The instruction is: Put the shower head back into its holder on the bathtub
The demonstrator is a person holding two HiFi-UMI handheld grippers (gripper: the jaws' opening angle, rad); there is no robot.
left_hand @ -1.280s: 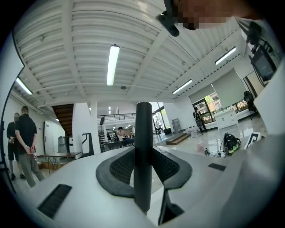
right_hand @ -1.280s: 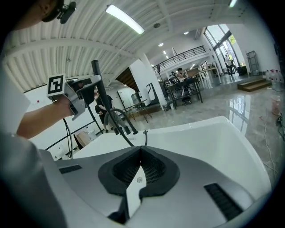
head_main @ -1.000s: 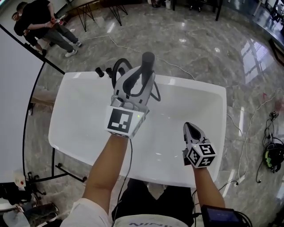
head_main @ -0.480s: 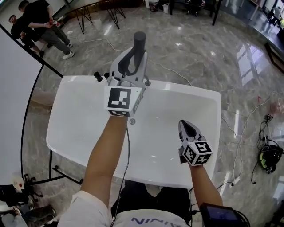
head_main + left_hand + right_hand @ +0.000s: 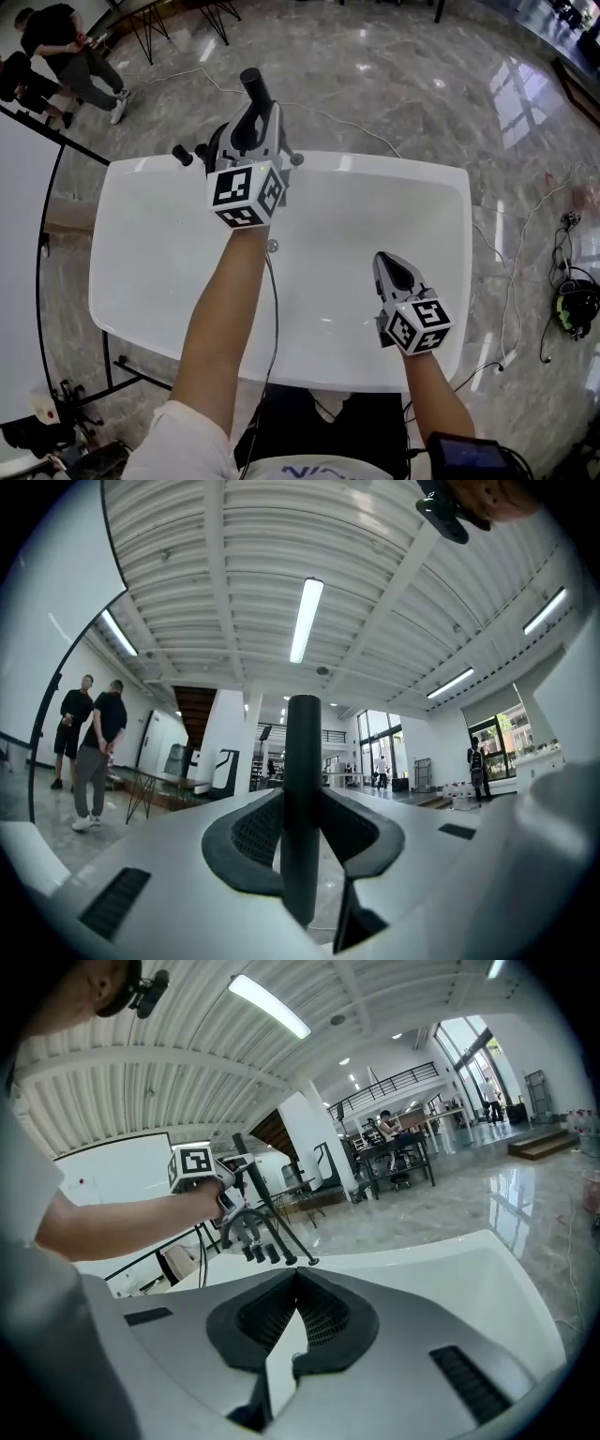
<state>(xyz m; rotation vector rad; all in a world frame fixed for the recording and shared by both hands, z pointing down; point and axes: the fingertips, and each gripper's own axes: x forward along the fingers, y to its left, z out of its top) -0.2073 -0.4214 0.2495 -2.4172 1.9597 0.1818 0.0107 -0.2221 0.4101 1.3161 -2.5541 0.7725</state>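
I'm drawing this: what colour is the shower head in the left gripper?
Black; the cylindrical shower head shows best in the left gripper view.

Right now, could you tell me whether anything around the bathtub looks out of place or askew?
Only the shower head: it is clamped in the left tongs, leaning above the bathtub's far rim beside the faucet knobs rather than seated in a holder. Nothing looks spilled or damaged.

Item, as I see it: shower head [image 5: 253, 84], slim dark wand, tilted, clamped in my left gripper [image 5: 258, 117] over the white bathtub's [image 5: 375, 164] far rim.
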